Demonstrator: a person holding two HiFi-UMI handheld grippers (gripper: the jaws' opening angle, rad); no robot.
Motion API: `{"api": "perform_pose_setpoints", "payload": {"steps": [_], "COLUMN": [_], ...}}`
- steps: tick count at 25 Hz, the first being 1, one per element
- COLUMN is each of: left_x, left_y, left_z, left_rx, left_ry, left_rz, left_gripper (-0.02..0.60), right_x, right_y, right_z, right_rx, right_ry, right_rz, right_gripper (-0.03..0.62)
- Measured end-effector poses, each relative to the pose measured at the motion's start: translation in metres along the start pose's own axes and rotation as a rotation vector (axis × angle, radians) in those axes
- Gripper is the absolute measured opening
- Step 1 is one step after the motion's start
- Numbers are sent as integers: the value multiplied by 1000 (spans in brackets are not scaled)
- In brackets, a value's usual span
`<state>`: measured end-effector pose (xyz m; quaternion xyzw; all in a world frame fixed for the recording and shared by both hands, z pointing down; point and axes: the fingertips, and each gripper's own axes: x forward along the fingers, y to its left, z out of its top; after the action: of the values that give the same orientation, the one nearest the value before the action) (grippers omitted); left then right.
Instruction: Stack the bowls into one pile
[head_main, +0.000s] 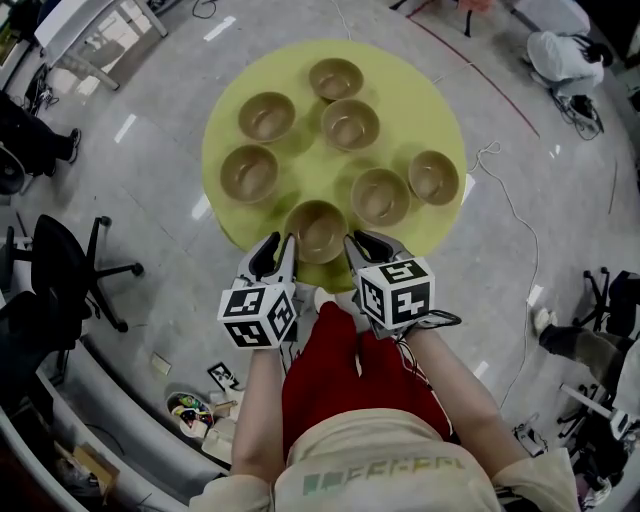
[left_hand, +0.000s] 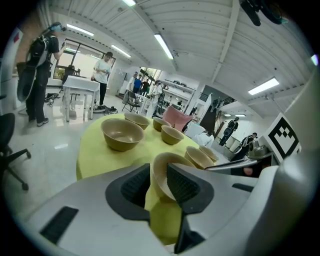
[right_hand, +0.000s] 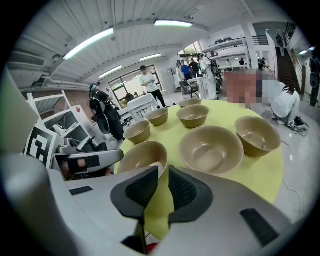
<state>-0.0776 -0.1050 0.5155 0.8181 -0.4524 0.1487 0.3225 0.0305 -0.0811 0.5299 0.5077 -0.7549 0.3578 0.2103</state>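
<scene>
Head view
- Tabletop (head_main: 420, 110): round and yellow-green, in the upper middle of the frame on a grey floor (head_main: 150, 200).
- Nearest bowl (head_main: 317, 230): tan and upright, at the lower edge of the tabletop.
- Other bowls (head_main: 350, 124): six more of the same tan, each standing alone above and to either side. None are stacked.
- Left tool (head_main: 280, 245): its tips are at the left rim of the nearest bowl.
- Right tool (head_main: 358, 245): its tips are at the right rim of the same bowl.

Left gripper view
- Left tool (left_hand: 159, 182): its pads are drawn close and pinch the wall of the nearest bowl (left_hand: 162, 167). One pad is inside the bowl and the other outside.
- Tabletop (left_hand: 100, 155): it runs toward the upper middle of the frame.
- Large bowl (left_hand: 122, 134): stands apart at centre left.

Right gripper view
- Right tool (right_hand: 163, 185): its pads are pressed almost together, leaving a thin slit. A pale sliver of the nearest bowl's (right_hand: 142, 155) rim is caught at the tips, and yellow tabletop (right_hand: 260, 170) shows lower in the slit.
- Wide bowl (right_hand: 211, 148): stands just right of the held one, not touching it.
</scene>
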Motion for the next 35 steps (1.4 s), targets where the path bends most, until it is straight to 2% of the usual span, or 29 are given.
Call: {"api": "perform_pose_setpoints", "payload": {"steps": [2, 4, 15, 22, 26, 29, 35], "left_x": [1, 1, 12, 18, 20, 21, 16], "left_y": [1, 2, 9, 7, 6, 5, 5], "left_z": [-1, -2, -10, -14, -15, -14, -15], "left_rx": [-3, -10, -90, -91, -85, -82, -91], "left_ry": [8, 18, 82, 116, 129, 135, 134], "left_rz": [-1, -3, -18, -24, -21, -12, -15], "left_gripper": [100, 101, 104, 103, 71, 65, 58], "right_x": [2, 2, 12, 10, 14, 18, 12], "right_y": [1, 2, 1, 0, 2, 2, 3], "right_z": [-1, -2, -4, -3, -5, -4, -6], "right_rx": [12, 16, 33, 33, 17, 18, 36], "right_ry": [15, 33, 65, 109, 113, 98, 119], "right_rz": [5, 7, -2, -23, -26, -13, -40], "right_gripper": [97, 109, 109, 107, 107, 103, 89]}}
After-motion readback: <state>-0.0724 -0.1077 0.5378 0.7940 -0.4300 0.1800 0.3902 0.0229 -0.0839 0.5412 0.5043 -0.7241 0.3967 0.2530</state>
